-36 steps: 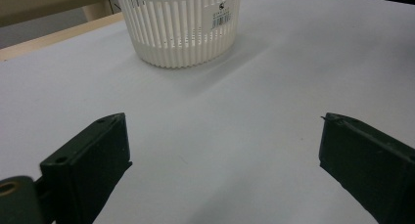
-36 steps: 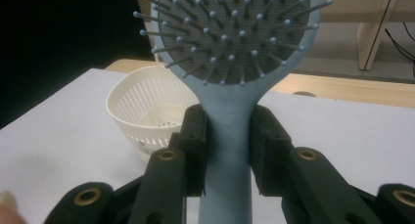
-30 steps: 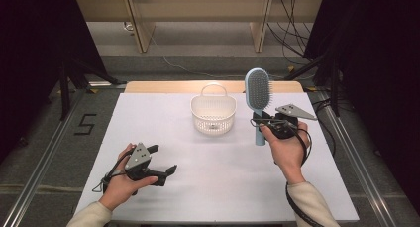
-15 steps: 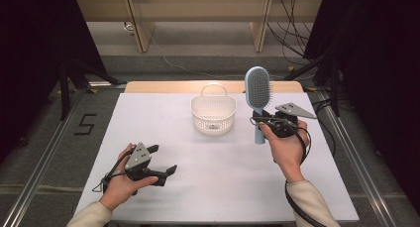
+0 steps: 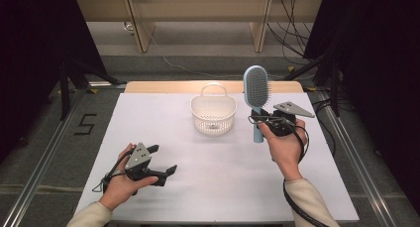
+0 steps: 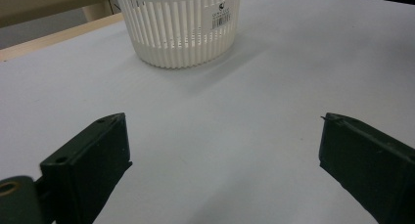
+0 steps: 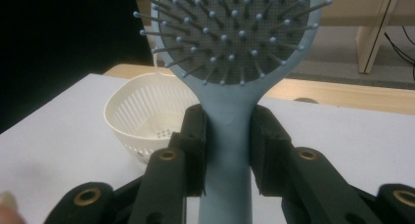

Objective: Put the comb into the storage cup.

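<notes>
A light blue hairbrush [image 5: 256, 89] stands upright above the table, bristles toward me, its handle [image 7: 229, 136] clamped between the jaws of my right gripper [image 5: 258, 119]. The brush hangs just right of a white slotted basket [image 5: 213, 113] with a loop handle, seen also in the right gripper view [image 7: 147, 116] and in the left gripper view [image 6: 180, 23]. My left gripper [image 5: 164, 160] rests low at the front left of the white table, jaws wide apart with bare table between its fingertips [image 6: 100, 155].
The white table top [image 5: 223, 187] lies between the two hands, with a wooden strip [image 5: 158, 86] along its far edge. Metal rails [image 5: 34, 172] flank the table. Cables [image 5: 292, 43] trail on the floor behind at the right.
</notes>
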Available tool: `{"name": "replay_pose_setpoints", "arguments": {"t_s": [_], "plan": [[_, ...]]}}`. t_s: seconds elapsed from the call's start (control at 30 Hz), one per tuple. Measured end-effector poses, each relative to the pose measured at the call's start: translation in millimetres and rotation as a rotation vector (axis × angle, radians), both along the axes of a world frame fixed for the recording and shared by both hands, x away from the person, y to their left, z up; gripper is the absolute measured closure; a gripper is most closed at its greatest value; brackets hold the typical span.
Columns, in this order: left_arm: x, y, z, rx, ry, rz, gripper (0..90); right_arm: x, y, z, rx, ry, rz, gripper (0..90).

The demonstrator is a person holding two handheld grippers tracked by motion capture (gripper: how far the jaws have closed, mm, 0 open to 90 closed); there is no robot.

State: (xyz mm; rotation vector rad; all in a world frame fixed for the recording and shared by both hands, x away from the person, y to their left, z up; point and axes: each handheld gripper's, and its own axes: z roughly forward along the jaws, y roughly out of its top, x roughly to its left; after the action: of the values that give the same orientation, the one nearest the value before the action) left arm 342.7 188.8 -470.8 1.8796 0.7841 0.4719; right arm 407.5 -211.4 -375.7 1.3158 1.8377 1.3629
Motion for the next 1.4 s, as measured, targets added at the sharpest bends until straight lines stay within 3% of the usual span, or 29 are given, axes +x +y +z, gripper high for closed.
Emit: {"name": "replay_pose_setpoints", "arguments": {"t_s": [1.4], "plan": [[-0.3, 0.1, 0.2, 0.0, 0.0, 0.002, 4.3, 11.9, 11.4, 3.2, 0.014, -0.01, 0.006, 70.8]]}}
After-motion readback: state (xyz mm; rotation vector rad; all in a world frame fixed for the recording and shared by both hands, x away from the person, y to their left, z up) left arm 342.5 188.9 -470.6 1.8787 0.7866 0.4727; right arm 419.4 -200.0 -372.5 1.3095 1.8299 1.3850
